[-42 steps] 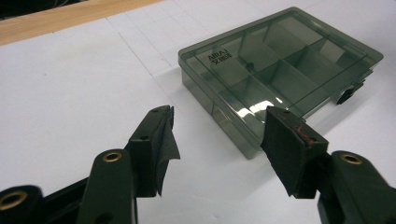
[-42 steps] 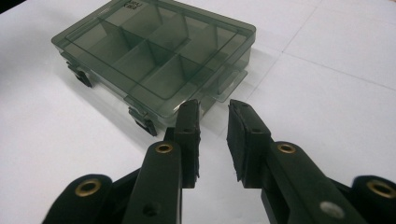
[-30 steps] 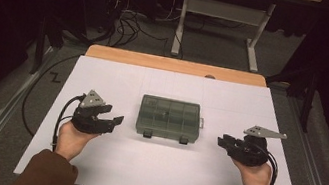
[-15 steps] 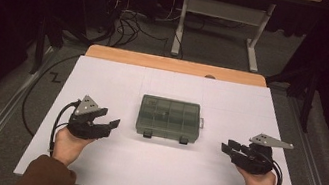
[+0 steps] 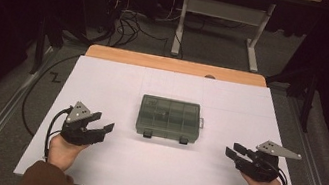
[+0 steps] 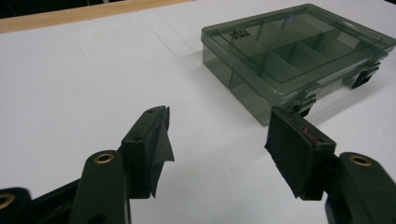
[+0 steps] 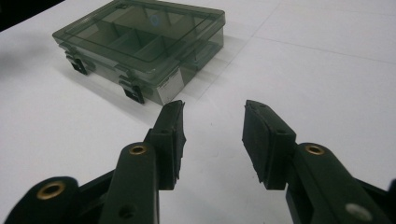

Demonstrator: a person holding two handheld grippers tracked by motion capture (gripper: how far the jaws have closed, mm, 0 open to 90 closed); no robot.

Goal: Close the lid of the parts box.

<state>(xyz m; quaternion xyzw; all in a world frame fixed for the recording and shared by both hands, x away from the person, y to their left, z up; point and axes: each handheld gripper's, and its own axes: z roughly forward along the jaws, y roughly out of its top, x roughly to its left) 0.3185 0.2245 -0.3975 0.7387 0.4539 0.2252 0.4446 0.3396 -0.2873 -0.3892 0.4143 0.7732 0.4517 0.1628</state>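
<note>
The left gripper rests low at the left of the white worktop, its fingers spread wide with nothing between them — aimed at the box. The smoky transparent compartment box lies flat mid-worktop, lid closed, two dark latches on its near side; small print on the lid is too faint to read. At the right, the right gripper holds nothing — its fingers have just been opening, well apart from the box.
</note>
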